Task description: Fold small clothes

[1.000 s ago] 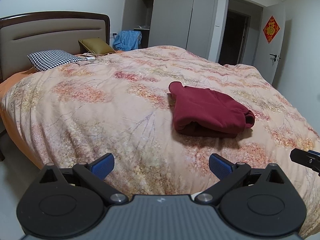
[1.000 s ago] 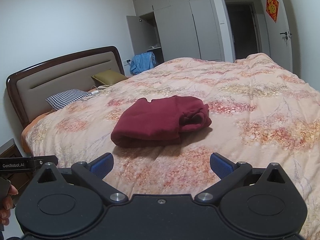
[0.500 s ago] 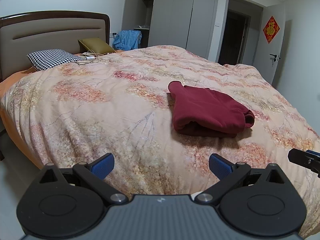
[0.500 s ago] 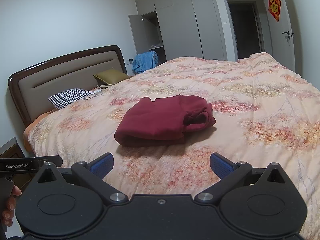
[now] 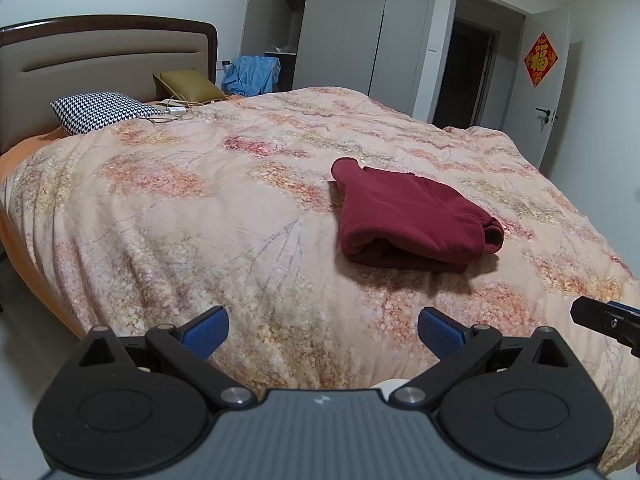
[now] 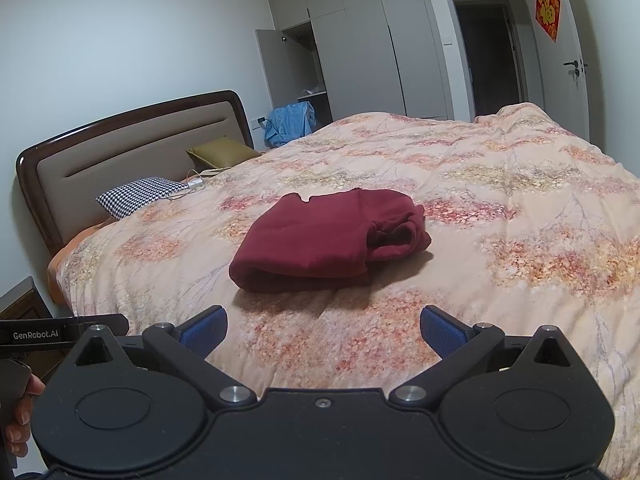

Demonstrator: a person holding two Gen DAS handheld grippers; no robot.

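Note:
A dark red garment (image 5: 408,218) lies folded into a compact bundle on the floral quilt, right of centre in the left wrist view and at centre in the right wrist view (image 6: 328,240). My left gripper (image 5: 323,330) is open and empty, held above the quilt's near edge, short of the garment. My right gripper (image 6: 323,330) is open and empty too, just in front of the garment. The right gripper's finger shows at the right edge of the left wrist view (image 5: 606,320).
The bed's quilt (image 5: 180,208) fills most of both views. A houndstooth pillow (image 5: 102,110), an olive cushion (image 5: 186,86) and a charger cable (image 5: 172,112) lie by the headboard (image 6: 132,156). A blue garment (image 6: 290,122) hangs by the open wardrobe. A nightstand (image 6: 22,304) stands at left.
Both grippers have stayed open. The right wrist view has shifted slightly, so the folded garment sits a little further right and nearer. The left wrist view is almost unchanged.

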